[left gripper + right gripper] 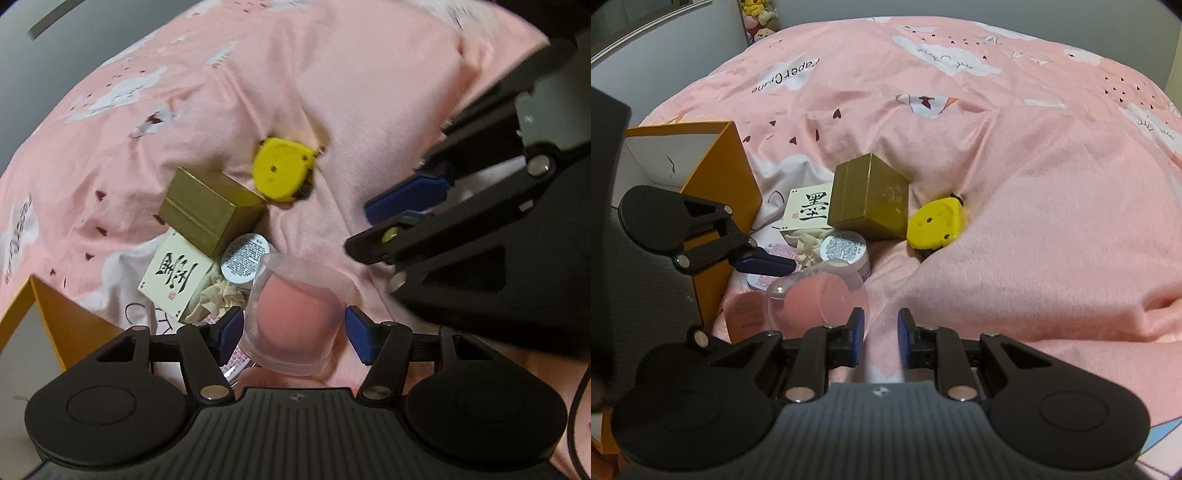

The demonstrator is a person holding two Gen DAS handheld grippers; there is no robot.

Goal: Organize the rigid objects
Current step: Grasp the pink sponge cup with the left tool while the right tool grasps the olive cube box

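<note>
Clear case (pixel 299 314) enclosing pink sponge, between released left claw (pixel 291 334), right claw (pixel 881 338) nearly clenched, empty

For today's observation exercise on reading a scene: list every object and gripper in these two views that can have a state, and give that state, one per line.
left gripper: open, astride the clear case
right gripper: jaws narrow, holding nothing
clear case: closed, pink sponge inside, lying on the bedspread
gold box: closed, tilted
white box with black lettering: closed, under the gold box's edge
round tin: lid on
orange box: open
yellow tape measure: lying flat
</note>
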